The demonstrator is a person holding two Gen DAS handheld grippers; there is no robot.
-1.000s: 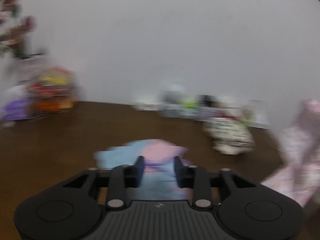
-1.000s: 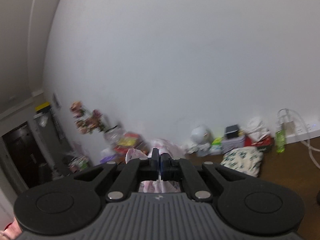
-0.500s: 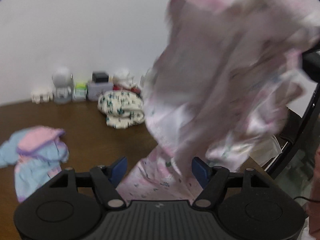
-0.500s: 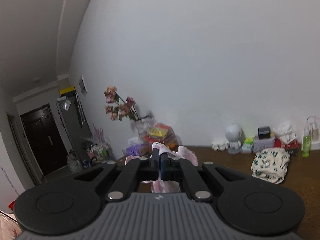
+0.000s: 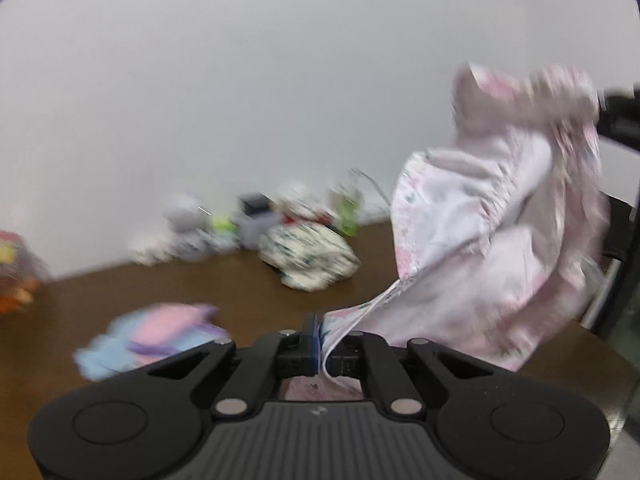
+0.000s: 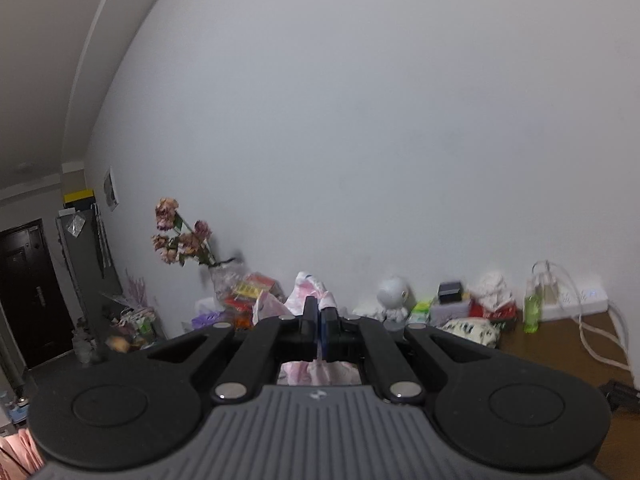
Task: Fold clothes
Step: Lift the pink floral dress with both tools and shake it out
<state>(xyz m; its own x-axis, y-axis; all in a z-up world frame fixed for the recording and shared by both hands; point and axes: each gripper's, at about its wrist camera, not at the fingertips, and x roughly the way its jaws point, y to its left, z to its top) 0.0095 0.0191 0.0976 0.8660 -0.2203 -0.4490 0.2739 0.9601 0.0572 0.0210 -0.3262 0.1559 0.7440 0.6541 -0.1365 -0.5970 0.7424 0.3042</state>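
Observation:
A pale pink printed garment [image 5: 492, 240] hangs in the air at the right of the left wrist view, its lower hem running down into my left gripper [image 5: 322, 334], which is shut on that hem. The garment's top is held up at the far right by my right gripper [image 5: 612, 116], seen there only as a dark shape. In the right wrist view my right gripper [image 6: 319, 312] is shut on a bunch of the same pink garment [image 6: 310, 294], with more of the cloth showing below the jaws. A blue and pink garment [image 5: 156, 336] lies crumpled on the brown table [image 5: 224, 284].
A cream garment with dark print [image 5: 310, 260] lies bunched near the wall. Small items line the table's back edge: a white figure [image 6: 394, 294], boxes [image 6: 450, 300], a green bottle [image 6: 532, 308], a vase of dried flowers [image 6: 180, 236], snack packets [image 6: 252, 292]. A dark chair frame [image 5: 624, 264] stands at the right.
My left gripper swung from the blue and pink garment to the hanging pink one, opened wide around its hem, then shut on it. The right gripper moved sideways, still holding the garment aloft.

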